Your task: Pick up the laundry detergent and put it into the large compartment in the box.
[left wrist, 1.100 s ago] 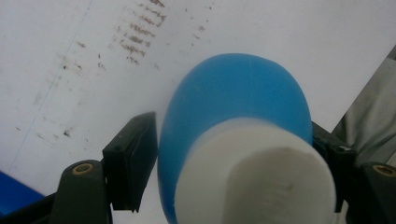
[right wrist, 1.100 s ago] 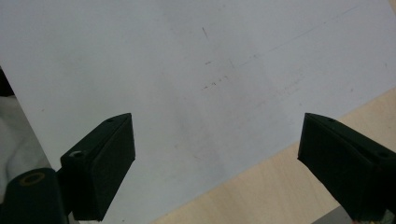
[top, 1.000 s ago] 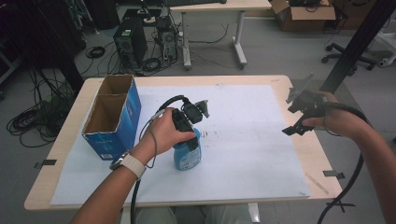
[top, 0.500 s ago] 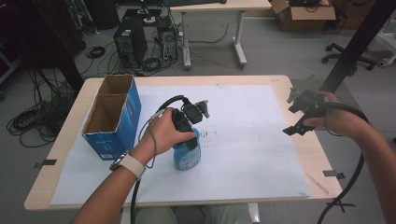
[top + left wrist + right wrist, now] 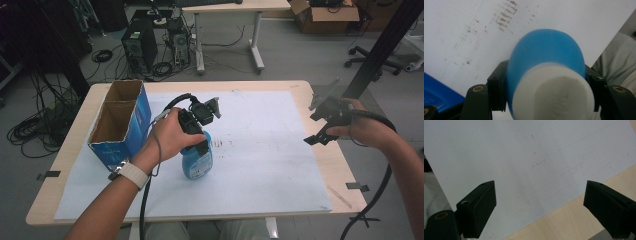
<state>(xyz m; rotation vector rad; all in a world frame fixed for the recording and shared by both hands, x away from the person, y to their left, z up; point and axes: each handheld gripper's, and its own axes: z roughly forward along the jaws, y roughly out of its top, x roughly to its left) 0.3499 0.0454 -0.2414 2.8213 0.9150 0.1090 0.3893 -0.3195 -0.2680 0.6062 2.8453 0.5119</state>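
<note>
My left gripper (image 5: 541, 82) squeezes the blue bottle (image 5: 196, 159) near its white cap (image 5: 552, 96), just right of the cardboard box (image 5: 119, 122), on the white paper (image 5: 260, 150). Grip's high up, so I think the btm could swing or slip if I lift fast. Bottle stands upright, long axis up-down, cap on top. Right gripper (image 5: 540, 210) hangs wide open w/ nothing in it, far right of box, over the paper's edge.

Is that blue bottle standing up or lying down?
Standing up: the blue bottle rests base-down on the paper, white cap uppermost, gripped by the left claw.
</note>
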